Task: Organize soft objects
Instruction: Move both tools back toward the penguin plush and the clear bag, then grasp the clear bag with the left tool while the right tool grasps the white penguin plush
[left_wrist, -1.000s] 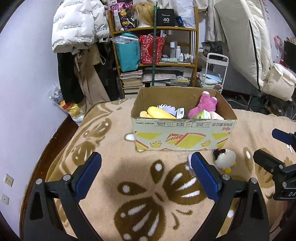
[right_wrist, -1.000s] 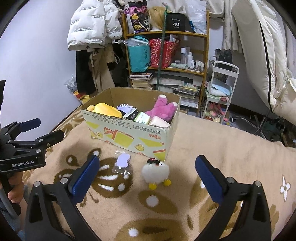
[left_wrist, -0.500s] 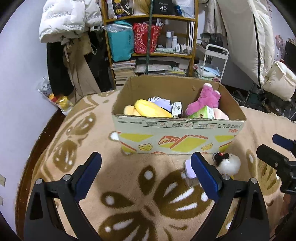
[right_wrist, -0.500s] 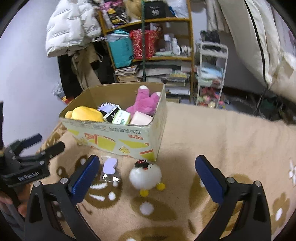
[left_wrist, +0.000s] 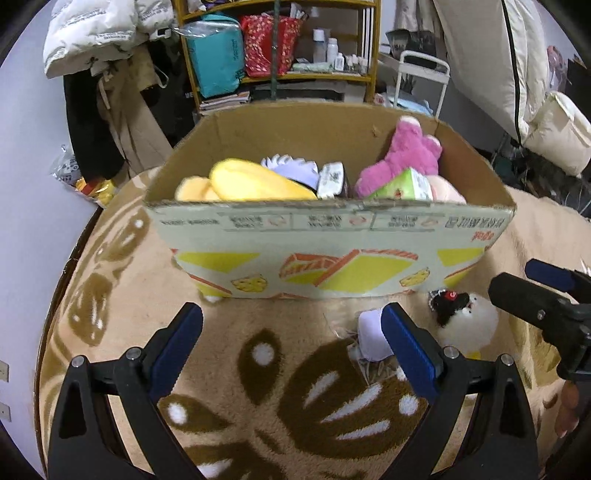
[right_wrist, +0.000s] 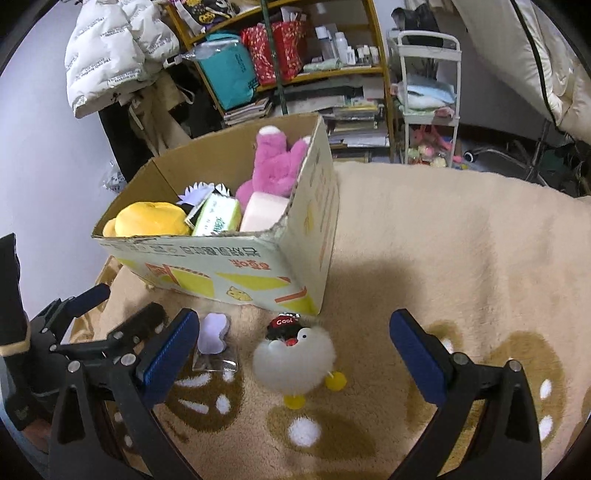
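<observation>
Right wrist view, left to right. Your left gripper (right_wrist: 110, 314) sits at lower left, jaws apart, holding nothing. Centre left: cardboard box (right_wrist: 236, 269) already holds a yellow plush (right_wrist: 147, 219), tissue pack (right_wrist: 218, 218) and pink plush (right_wrist: 277, 166). That part looks done. Lower centre, on the blanket (right_wrist: 461, 240) just in front of the box: a bagged purple item (right_wrist: 212, 334) and, to its right, a white fluffy chick toy (right_wrist: 295, 358). Both remain to be boxed. Your right gripper (right_wrist: 295, 358) frames the chick, jaws wide apart, gripping nothing yet.
</observation>
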